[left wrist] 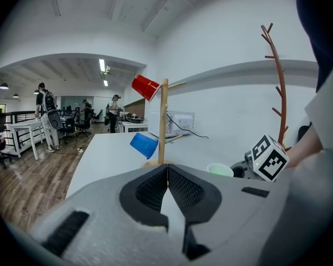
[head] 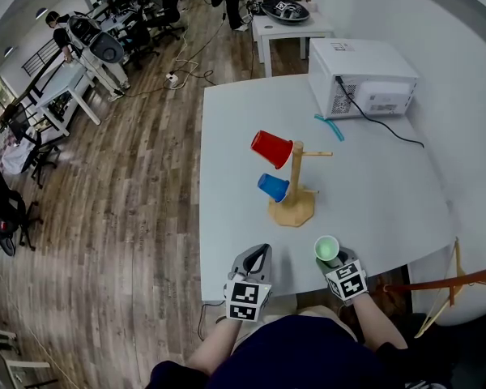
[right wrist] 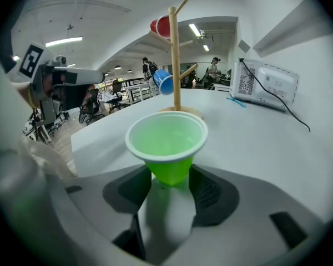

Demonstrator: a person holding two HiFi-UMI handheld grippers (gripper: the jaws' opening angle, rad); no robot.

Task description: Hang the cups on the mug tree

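White table (head: 243,120): mug tree (head: 292,209) mid-table, microwave (head: 361,75) far corner, teal stick (head: 329,126) beside it, green cup (head: 327,248) near edge.

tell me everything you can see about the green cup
The green cup is a translucent, plastic-looking tapered cup with a paler rolled rim, empty and upright, mouth up. It is at the white table's near edge, its lower body between the right gripper's tongs, whose pads seem to press its sides.
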